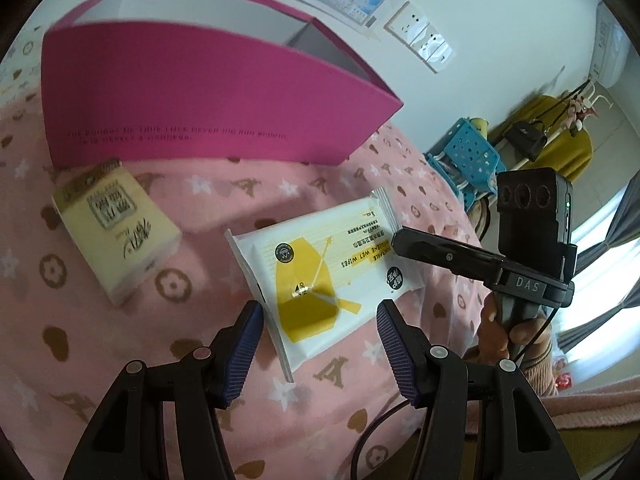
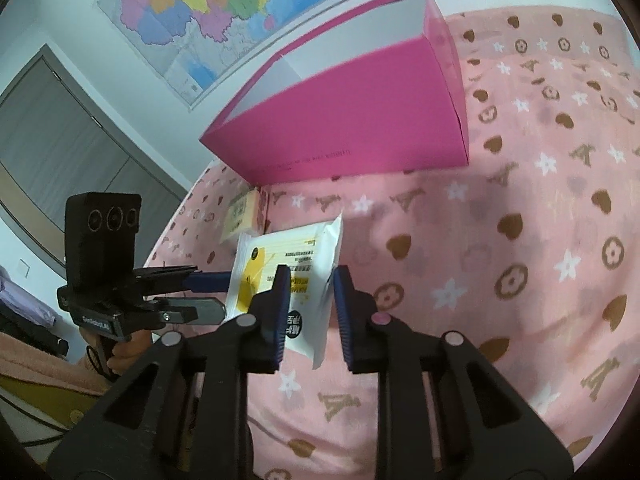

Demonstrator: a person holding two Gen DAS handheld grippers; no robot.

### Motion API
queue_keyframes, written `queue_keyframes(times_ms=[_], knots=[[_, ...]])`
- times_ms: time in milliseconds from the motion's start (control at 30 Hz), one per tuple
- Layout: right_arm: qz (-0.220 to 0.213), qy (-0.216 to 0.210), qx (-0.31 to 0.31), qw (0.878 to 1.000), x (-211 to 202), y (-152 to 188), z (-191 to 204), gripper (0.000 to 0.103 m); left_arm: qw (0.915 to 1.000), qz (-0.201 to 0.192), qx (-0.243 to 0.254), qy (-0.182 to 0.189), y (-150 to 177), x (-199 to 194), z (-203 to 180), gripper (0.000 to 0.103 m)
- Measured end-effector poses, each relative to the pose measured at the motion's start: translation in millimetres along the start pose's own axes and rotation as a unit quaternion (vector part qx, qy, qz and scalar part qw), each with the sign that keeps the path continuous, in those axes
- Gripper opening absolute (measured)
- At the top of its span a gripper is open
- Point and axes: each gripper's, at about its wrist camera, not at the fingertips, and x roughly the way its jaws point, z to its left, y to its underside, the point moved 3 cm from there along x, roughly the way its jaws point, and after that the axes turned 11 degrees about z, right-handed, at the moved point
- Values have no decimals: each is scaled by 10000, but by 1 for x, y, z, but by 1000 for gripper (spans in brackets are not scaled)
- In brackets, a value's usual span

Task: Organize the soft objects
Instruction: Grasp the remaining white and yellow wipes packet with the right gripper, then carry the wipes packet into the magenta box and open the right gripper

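A white and yellow wet wipes pack (image 1: 320,268) lies flat on the pink patterned bedspread (image 1: 200,360). My left gripper (image 1: 320,344) is open, its fingers on either side of the pack's near end. My right gripper (image 2: 310,312) is open around the pack's (image 2: 296,276) right end, apart from it; its fingers also reach the pack from the right in the left wrist view (image 1: 440,254). A cream tissue pack (image 1: 116,232) lies to the left, near an open magenta box (image 1: 200,96). In the right wrist view the tissue pack (image 2: 240,216) sits by the box (image 2: 352,128).
The bed's edge falls away at the right in the left wrist view, with a blue plastic stool (image 1: 468,160) and a coat rack (image 1: 560,136) beyond. A wall map (image 2: 208,4) hangs behind the box, and a grey door (image 2: 64,148) stands at the left.
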Motion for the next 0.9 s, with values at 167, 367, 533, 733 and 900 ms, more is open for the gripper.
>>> queue_keyframes(times_ms=[167, 367, 533, 733, 900], knots=[[-221, 56, -172, 9996, -12, -21, 9, 25, 9996, -236, 130, -23, -12, -15, -8, 59], [-448, 73, -402, 9982, -21, -50, 21, 25, 9982, -550, 233, -107, -30, -35, -11, 59], [-604, 7, -467, 9971, -25, -72, 22, 25, 9953, -884, 331, -200, -48, -57, -13, 59], [-757, -28, -604, 9953, -33, -97, 28, 25, 9917, -1136, 470, -379, -73, -74, -15, 59], [-865, 24, -689, 9939, -35, -119, 30, 25, 9896, -1260, 477, -499, -93, -80, -13, 59]])
